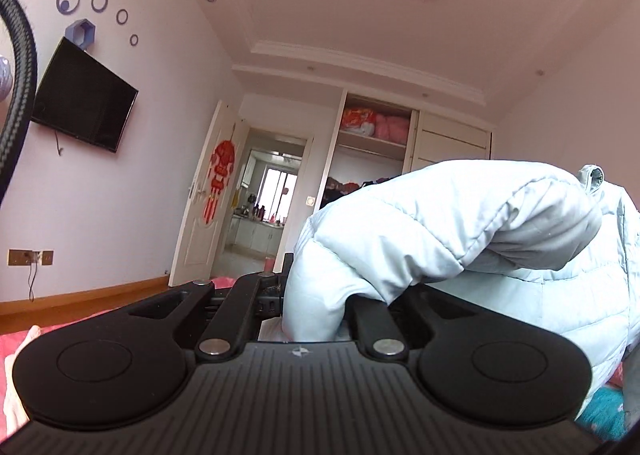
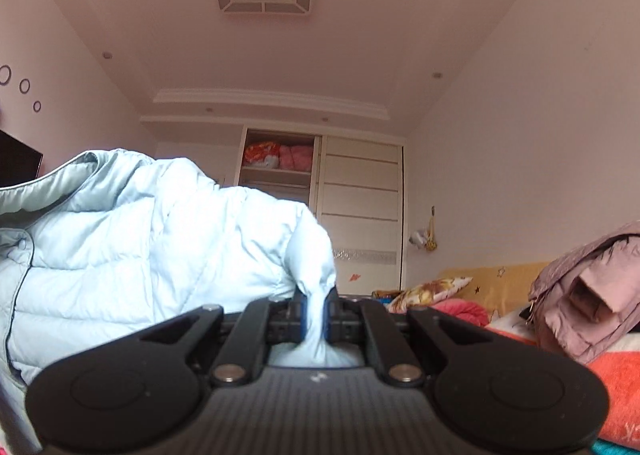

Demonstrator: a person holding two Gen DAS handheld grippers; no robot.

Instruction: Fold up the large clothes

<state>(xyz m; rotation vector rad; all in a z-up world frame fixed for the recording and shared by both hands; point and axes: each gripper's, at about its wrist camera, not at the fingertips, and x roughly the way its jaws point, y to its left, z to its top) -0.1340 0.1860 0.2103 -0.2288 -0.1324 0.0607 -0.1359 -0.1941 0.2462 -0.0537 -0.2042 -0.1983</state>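
A pale blue quilted puffer jacket [image 1: 460, 231] is held up between both grippers, above the bed. In the left wrist view my left gripper [image 1: 316, 303] is shut on a bunch of its fabric, and the jacket bulges up and to the right, hiding the right finger. In the right wrist view my right gripper [image 2: 316, 315] is shut on a pinched fold of the same jacket [image 2: 132, 251], which spreads to the left. The blue pads [image 2: 303, 315] press the cloth from both sides.
A bed with a pink and red cover [image 1: 60, 331] lies below. A mauve jacket [image 2: 588, 299] is heaped on the bed at the right, near a floral pillow [image 2: 432, 289]. A wardrobe [image 2: 320, 191], an open door [image 1: 208, 199] and a wall television [image 1: 80, 95] stand beyond.
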